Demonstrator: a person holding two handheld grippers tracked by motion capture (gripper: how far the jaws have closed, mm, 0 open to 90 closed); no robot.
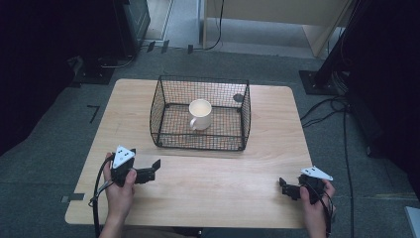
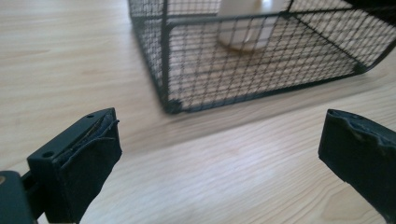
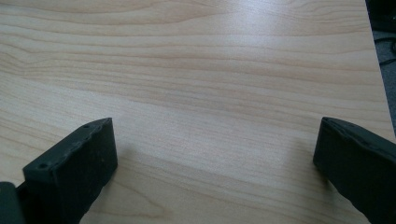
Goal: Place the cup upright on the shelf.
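white mug, black mesh basket, pale woodgrain table

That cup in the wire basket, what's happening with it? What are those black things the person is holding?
A person sits at a wooden table holding a two-jaw gripper in each hand. The left gripper and the right gripper both rest near the table's front edge with jaws wide open, holding nothing. The white mug stands upright inside the black wire basket in the middle of the table. Nobody is touching it now.
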